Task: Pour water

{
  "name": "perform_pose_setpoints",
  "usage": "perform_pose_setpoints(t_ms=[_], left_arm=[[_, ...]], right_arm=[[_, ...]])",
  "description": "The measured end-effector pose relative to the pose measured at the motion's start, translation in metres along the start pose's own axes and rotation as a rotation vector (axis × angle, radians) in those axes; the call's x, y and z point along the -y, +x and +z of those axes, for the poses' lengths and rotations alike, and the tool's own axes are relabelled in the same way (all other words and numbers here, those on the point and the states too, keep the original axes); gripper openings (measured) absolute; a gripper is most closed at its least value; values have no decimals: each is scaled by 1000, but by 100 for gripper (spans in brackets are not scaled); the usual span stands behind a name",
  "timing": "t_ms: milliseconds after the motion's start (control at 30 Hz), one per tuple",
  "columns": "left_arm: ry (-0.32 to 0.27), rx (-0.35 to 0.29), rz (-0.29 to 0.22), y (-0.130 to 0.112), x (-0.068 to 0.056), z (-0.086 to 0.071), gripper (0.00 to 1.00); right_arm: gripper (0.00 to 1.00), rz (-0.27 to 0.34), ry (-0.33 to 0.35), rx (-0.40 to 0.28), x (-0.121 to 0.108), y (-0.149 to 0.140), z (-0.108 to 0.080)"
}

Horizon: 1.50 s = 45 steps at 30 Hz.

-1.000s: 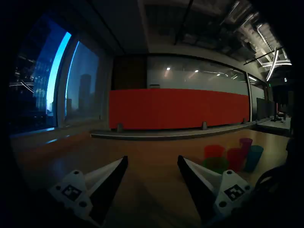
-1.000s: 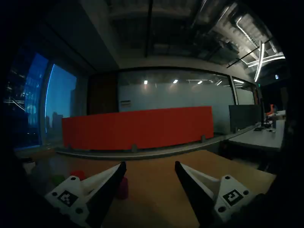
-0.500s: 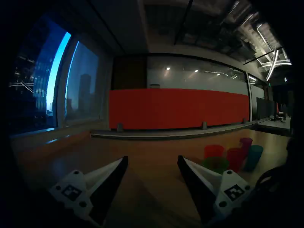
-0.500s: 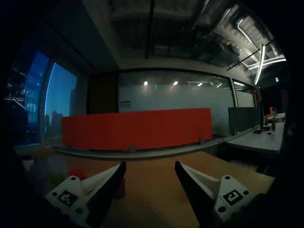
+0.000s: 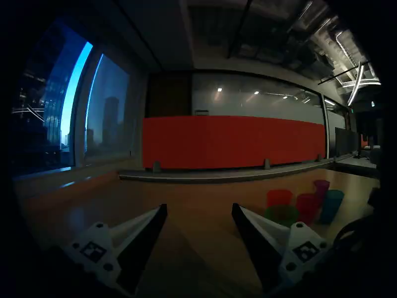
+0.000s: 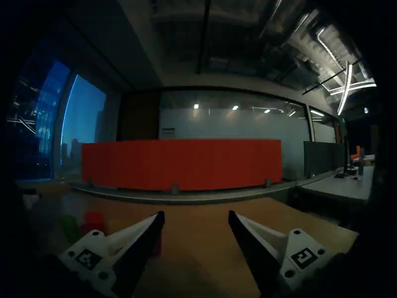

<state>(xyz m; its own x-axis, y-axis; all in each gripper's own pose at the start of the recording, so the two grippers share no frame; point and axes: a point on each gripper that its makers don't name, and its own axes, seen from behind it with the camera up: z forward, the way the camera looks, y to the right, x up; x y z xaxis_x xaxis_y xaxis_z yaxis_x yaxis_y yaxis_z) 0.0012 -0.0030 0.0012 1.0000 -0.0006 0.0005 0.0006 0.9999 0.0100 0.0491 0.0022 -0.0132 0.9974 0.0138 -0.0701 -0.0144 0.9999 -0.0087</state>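
Left tool (image 5: 198,205) spread, cups (image 5: 305,206) to right

There's the orange-brown wooden counter (image 5: 69,213), dim and warm, the long bright-red partition panel (image 5: 233,141), and deep blue in the tall window (image 5: 74,99). Plastic cups now: translucent red cup (image 5: 279,196), green cup (image 5: 281,213), crimson cup (image 5: 306,206), magenta cup (image 5: 321,187), teal cup (image 5: 331,203). And the left gripper (image 5: 198,207) and right gripper (image 6: 196,214) are both white, with black inner faces and black-and-white square markers (image 5: 93,251).

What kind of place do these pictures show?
Probably an office, at dusk: a wooden table with a red divider panel, a glass partition behind it, and towers outside the window.
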Motion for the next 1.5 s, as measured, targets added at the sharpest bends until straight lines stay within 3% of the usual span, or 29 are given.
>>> perform_pose_setpoints(t_ms=[300, 967, 1500], left_arm=[[0, 0, 0, 0, 1, 0, 97], [0, 0, 0, 0, 0, 0, 97], [0, 0, 0, 0, -1, 1, 97]], right_arm=[[99, -8, 41, -3, 13, -14, 12], [99, -8, 17, 56, 2, -47, 12], [99, -16, 11, 68, 1, -49, 9]])
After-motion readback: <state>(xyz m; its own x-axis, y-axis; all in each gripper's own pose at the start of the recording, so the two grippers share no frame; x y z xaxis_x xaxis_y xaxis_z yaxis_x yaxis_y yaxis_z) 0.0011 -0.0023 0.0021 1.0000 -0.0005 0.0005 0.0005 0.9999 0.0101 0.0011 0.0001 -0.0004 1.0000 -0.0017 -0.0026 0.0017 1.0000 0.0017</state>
